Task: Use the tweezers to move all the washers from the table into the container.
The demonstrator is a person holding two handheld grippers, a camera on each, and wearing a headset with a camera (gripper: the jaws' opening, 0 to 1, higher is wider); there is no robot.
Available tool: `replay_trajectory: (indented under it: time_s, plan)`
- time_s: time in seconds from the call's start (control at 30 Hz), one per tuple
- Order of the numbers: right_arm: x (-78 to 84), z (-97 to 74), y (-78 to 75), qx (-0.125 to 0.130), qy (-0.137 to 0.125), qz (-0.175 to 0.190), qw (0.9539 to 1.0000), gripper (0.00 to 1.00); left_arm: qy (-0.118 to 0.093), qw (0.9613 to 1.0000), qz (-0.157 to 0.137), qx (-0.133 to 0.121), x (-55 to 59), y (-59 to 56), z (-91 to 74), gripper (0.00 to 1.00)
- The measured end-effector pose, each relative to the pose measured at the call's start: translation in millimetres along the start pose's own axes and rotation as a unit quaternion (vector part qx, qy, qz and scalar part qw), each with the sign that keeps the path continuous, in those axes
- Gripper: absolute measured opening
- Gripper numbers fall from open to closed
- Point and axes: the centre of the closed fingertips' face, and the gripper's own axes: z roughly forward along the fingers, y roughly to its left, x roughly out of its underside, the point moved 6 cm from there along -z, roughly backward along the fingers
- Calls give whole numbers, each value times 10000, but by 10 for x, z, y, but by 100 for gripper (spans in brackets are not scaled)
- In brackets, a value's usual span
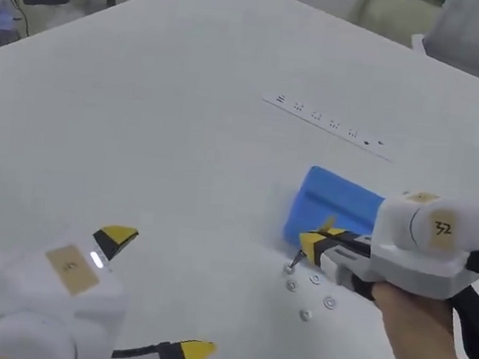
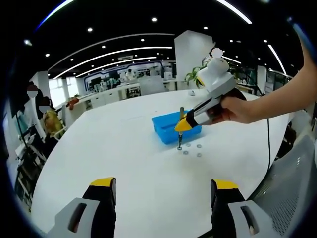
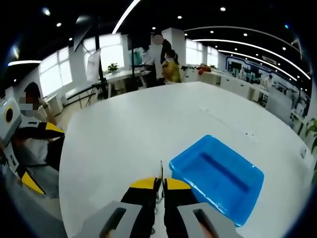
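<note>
Right gripper (image 1: 315,239), jaws clamped on tweezers (image 1: 297,260), tips down among washers (image 1: 329,302) on the desk (image 1: 184,139), just beside the blue container (image 1: 340,203). Left gripper (image 1: 157,295): jaws apart, empty.

Illumination is bright and even. The sources are ceiling strip lights (image 2: 124,51) and small recessed spots, visible in both gripper views. Windows (image 3: 62,74) add overexposed daylight in the right gripper view.

The white table (image 1: 184,139) reflects strongly and shows little surface texture. Shadows on it are faint and soft; one lies along the near side of the blue container (image 1: 336,202).

The head view is in soft focus overall, and the left gripper (image 1: 157,291) at its bottom edge is blurred and washed out. In the gripper views, fisheye curvature bends the ceiling lines and the table edge toward the rim. The tweezers (image 3: 161,173) appear as a thin, soft-edged line.
</note>
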Motion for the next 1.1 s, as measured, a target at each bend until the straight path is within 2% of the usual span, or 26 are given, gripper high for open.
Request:
replay_trajectory:
  time_s: [0.13, 0.27, 0.33, 0.57, 0.93, 1.03, 1.1]
  plan:
    - [-94, -129, 32, -3, -135, -22, 9999, 1, -21, 10000, -55, 40, 0, -2, 5, 83]
    - [-140, -234, 57, 10, -146, -170, 9997, 1, -177, 9997, -76, 127, -31, -32, -4, 87]
    - [-162, -281, 66, 18, -135, -251, 9996, 1, -188, 9997, -98, 124, -33, -29, -5, 88]
    - [-336, -408, 23, 123, -254, -487, 9984, 1, -275, 9995, -76, 113, -49, -29, -9, 91]
    - [-557, -367, -130, 371, -452, -607, 9964, 1, -356, 9992, -57, 144, -64, -51, 7, 98]
    - [-586, -332, -170, 456, -521, -515, 9963, 1, -385, 9991, -92, 150, -70, -50, 7, 99]
    - [-576, -292, -215, 642, -509, -347, 9960, 1, -382, 9991, -94, 160, -71, -56, 10, 98]
